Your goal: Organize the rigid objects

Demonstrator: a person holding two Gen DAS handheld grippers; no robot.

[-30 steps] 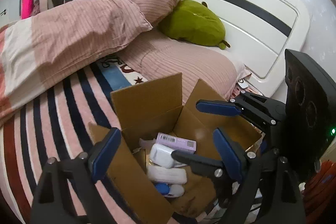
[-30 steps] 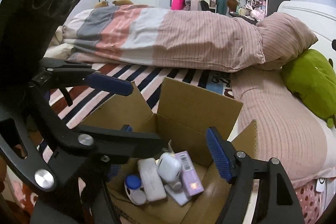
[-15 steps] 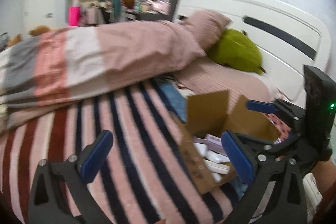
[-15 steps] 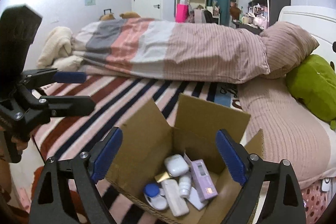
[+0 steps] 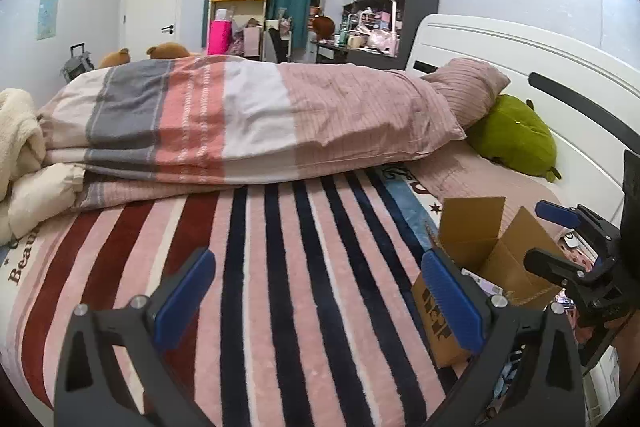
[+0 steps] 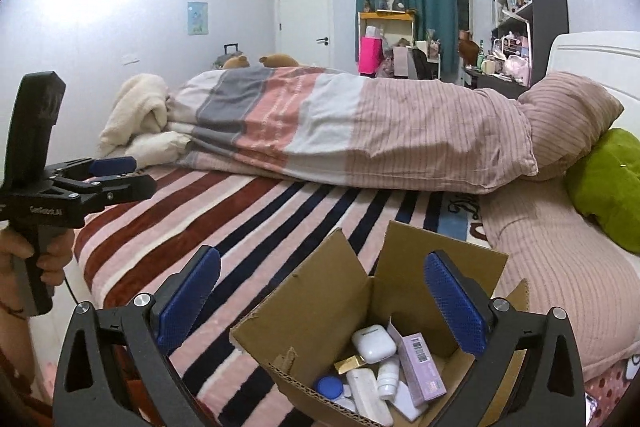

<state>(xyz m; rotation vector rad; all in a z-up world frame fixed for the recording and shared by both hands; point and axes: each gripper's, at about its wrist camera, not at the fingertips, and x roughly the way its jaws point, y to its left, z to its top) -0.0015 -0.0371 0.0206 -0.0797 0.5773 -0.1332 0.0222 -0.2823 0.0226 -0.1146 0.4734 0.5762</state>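
An open cardboard box [image 6: 320, 307] stands on the striped blanket near the bed's front edge. Inside it lie a white earbud case [image 6: 374, 343], a purple carton [image 6: 422, 363], a small white bottle [image 6: 387, 375], a long white case [image 6: 366, 395] and a blue-lidded round pot [image 6: 328, 385]. My right gripper [image 6: 320, 287] hovers just above and before the box, its jaws opening, pads pressing on nothing. My left gripper [image 5: 316, 287] stands open over bare blanket with nothing between its fingers. The box [image 5: 472, 231] is off to its right. Each gripper shows in the other's view: left gripper [image 6: 108, 175], right gripper [image 5: 554, 239].
A folded striped duvet [image 5: 260, 119] lies across the far side of the bed. A pink pillow [image 5: 468, 87] and a green plush [image 5: 512, 135] rest by the white headboard [image 5: 520, 59]. A hand [image 6: 36, 251] grips the left tool's handle. Shelves and a desk fill the far wall.
My left gripper swung left, away from the box, and now faces the striped blanket. My right gripper drew back and up from the box while its jaws widened. The box contents stayed put.
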